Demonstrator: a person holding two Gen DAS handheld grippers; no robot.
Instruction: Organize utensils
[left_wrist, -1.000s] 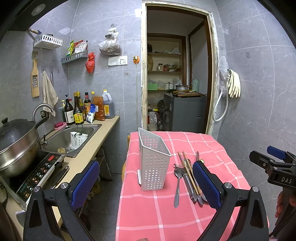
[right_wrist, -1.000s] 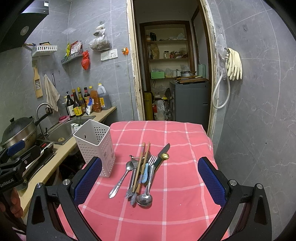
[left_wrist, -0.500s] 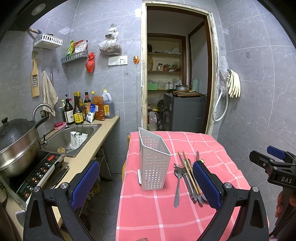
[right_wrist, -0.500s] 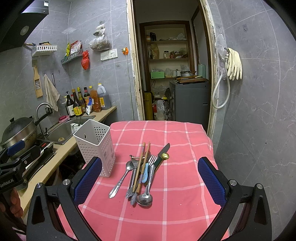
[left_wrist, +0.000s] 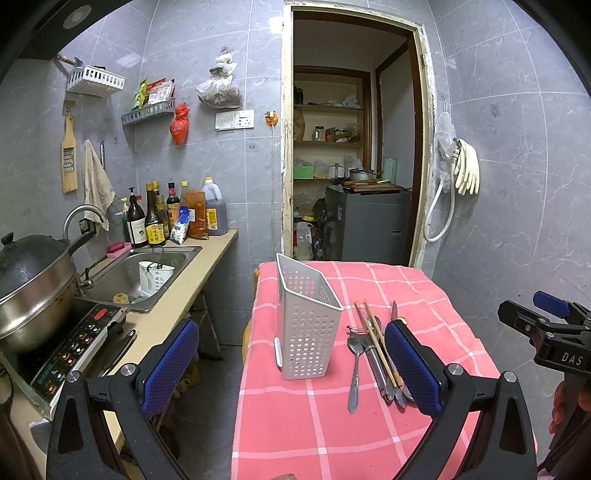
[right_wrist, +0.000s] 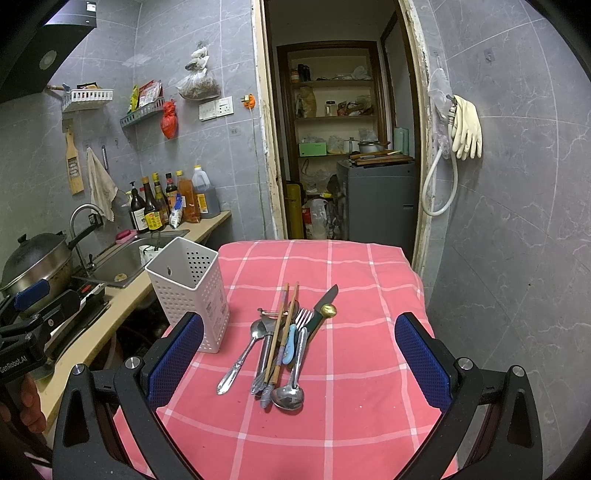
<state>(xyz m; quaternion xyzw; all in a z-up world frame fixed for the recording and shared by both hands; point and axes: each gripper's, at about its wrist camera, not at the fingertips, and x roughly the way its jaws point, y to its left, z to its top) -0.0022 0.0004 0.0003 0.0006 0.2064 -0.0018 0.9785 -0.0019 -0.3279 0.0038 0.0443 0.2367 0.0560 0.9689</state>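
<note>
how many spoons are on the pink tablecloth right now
2 seen. One spoon lies at the pile's left edge, bowl toward the holder. Another spoon lies on the right, bowl nearest the camera. More may hide underneath.

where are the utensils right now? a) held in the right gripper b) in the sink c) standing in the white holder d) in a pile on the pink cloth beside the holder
d: the utensils lie piled on the pink checked cloth beside the white perforated holder, which looks empty.
</note>
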